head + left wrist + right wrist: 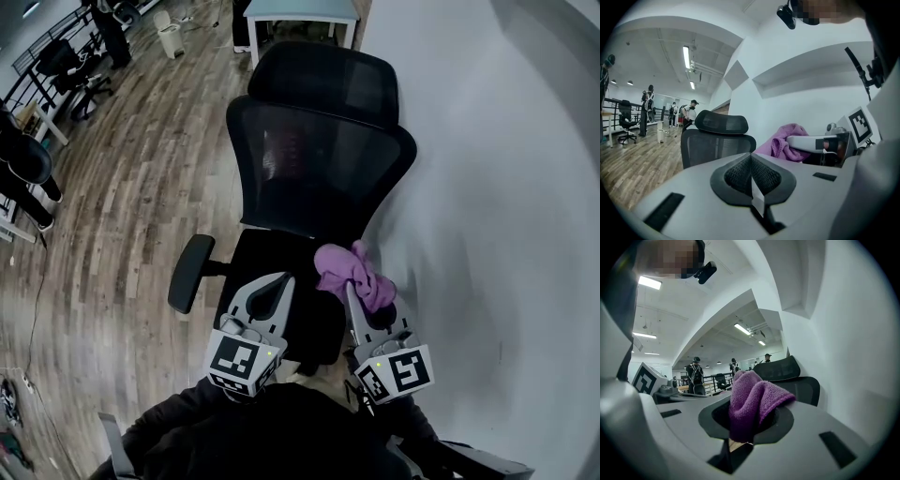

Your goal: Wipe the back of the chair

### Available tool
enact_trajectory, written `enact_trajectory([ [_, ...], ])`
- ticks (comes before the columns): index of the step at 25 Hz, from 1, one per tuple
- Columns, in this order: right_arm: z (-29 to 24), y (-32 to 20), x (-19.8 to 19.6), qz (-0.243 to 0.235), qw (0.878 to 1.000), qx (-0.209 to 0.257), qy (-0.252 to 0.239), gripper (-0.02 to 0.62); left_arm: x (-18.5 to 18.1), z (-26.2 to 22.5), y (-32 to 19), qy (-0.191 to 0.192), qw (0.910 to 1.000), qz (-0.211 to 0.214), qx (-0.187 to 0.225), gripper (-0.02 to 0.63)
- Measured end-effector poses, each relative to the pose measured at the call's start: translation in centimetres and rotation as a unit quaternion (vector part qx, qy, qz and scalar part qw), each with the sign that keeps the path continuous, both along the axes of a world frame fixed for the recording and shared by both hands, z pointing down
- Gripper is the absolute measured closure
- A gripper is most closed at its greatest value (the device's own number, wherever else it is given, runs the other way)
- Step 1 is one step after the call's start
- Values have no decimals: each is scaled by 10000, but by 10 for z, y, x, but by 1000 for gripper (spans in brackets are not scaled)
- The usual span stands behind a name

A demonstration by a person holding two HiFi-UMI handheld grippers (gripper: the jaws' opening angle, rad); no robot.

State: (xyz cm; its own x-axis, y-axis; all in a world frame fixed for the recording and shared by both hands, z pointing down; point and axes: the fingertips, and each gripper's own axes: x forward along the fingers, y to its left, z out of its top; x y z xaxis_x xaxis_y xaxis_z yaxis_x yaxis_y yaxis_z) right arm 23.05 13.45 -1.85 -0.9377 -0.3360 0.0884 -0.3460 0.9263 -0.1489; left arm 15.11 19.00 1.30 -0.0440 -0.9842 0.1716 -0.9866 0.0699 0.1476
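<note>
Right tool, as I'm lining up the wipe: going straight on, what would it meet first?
Probably the chair's backrest, touched first by the purple cloth the right tool grips; depth is unclear.

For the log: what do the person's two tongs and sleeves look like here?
Both are light grey plastic. The left tongs and right tongs taper to narrow tips, with black textured pads on the inner faces. Each has a cube at its rear, printed with black-and-white square markers, and a small green light beside it. The person wears dark sleeves.
</note>
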Motion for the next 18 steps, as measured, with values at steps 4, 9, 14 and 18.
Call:
enact_trajectory([
  [4,-3,-21,-34,177,9998,18,2,520,-38,-8,-28,-22,9998,178,91,606],
  [9,-3,-50,-72,357,9993,-30,72,520,-80,-13,-62,-33,9994,324,117,606],
  [14,6,-77,-107,468,9987,-143,174,522,-112,-9,-92,52,9990,434,47,606],
  [18,8,-95,-140,406,9988,-198,185,520,-138,-19,-126,133,9989,442,112,606],
])
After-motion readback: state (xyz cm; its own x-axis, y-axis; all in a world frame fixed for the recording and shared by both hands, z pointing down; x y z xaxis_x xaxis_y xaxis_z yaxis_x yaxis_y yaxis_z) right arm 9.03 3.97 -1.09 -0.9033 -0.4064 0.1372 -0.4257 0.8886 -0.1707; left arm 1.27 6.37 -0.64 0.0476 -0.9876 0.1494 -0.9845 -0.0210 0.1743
